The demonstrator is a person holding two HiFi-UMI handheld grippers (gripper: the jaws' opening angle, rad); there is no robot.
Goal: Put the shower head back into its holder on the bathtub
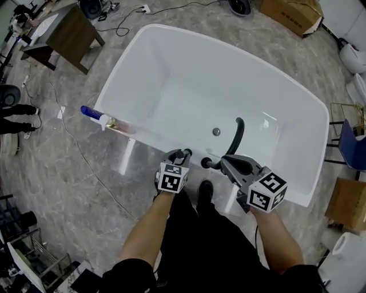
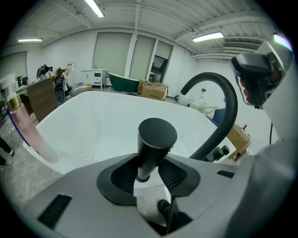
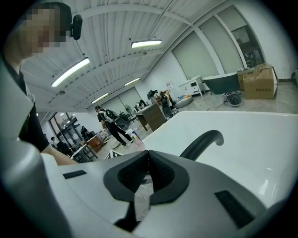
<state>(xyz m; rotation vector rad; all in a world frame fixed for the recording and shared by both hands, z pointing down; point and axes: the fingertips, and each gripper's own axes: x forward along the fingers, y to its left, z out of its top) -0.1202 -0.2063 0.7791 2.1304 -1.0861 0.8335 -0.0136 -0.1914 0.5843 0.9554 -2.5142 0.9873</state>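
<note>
Setting: a large open workshop or test hall, not a home bathroom.
Centre: a white freestanding bathtub [image 1: 171, 63] stands alone on a grey marbled floor [image 1: 74, 171].
Far side: cardboard box [image 1: 291, 14] on the right, loose cables [image 1: 123, 26], and a wooden worktop [image 1: 71, 31] on the left.
Background: strip lights [image 2: 209, 36] on a bare ceiling, a green bathtub [image 2: 123, 82], people [image 3: 109, 122] standing among desks.

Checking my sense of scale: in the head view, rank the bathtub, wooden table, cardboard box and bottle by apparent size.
1. bathtub, largest by far.
2. wooden table and cardboard box: about alike, box cut off by the frame edge, so unranked.
3. bottle, smallest.
</note>
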